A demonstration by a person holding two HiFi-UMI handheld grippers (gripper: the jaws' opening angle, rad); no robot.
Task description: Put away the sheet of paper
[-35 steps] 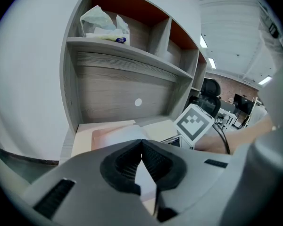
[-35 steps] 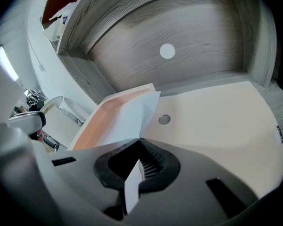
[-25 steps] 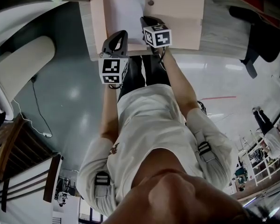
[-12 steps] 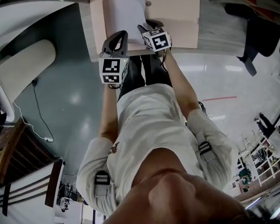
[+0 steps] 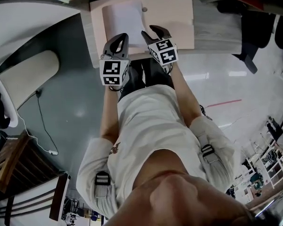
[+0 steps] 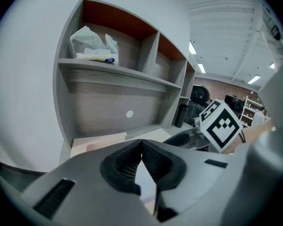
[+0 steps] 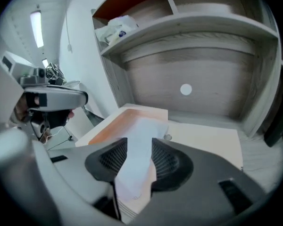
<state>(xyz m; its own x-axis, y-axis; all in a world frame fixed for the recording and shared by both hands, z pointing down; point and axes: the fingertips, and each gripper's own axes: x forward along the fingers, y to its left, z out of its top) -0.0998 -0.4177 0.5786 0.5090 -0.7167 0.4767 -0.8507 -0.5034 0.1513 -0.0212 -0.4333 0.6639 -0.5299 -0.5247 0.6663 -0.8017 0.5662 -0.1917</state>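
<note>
Both forearms reach straight out from the person's body toward the far table (image 5: 217,29), side by side and tipped downward. The left hand-held gripper (image 6: 141,144) has its jaws shut tip to tip, with nothing seen pinched between them. The right hand-held gripper (image 7: 139,141) has just been opening. Its jaws stand wide apart, clear of the sheet of paper (image 5: 123,17), which shows unheld in the gap below them. That sheet lies flat on the left half of an open pinkish folder (image 5: 172,15) on the table, just beyond both grippers, under a shelf (image 6: 113,72).
</note>
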